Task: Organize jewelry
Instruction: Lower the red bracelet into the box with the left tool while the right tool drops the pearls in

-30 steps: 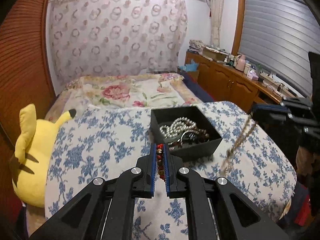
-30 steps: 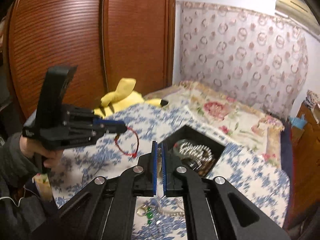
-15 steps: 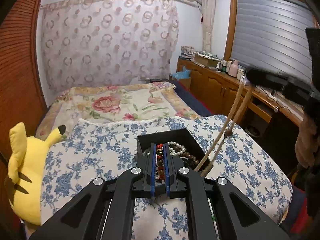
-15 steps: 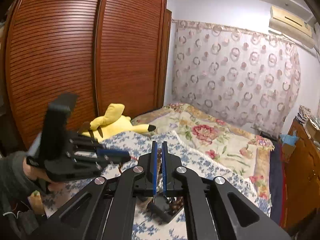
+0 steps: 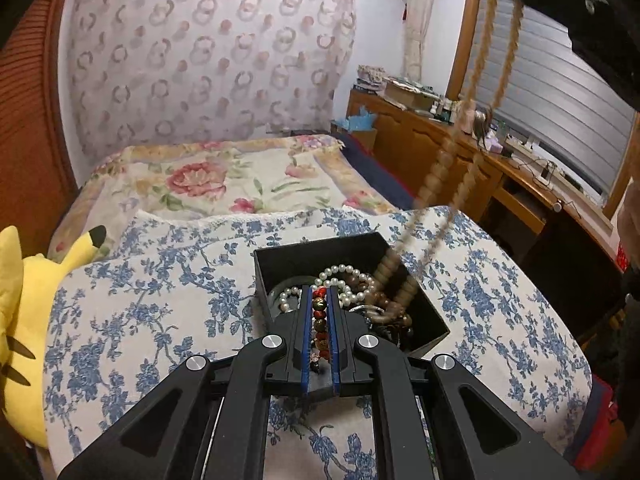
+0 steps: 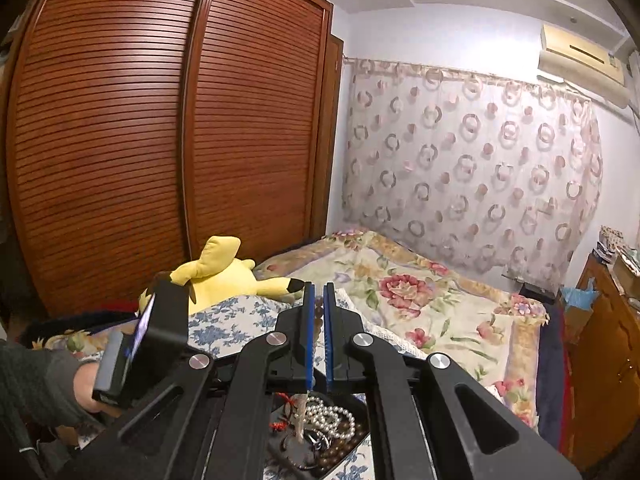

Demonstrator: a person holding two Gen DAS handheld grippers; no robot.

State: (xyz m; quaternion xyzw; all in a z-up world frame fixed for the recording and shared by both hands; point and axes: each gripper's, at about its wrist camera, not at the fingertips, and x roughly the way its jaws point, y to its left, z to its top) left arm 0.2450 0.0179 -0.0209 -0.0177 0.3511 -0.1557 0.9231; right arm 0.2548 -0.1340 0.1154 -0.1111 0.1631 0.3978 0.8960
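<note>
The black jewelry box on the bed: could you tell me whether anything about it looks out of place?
Yes: a tan bead necklace hangs from the right gripper with only its lower end in the black box. The left gripper holds a red bead bracelet above it.

We see both grippers, the left gripper (image 5: pixel 320 312) and right gripper (image 6: pixel 318 308), built alike: matte black linkage arms, round silver screws behind the claw, and blue pads lining the inner faces. A grey knit sleeve (image 6: pixel 30 384) covers the wrist left of the right claw.

No legible text — anywhere.
</note>
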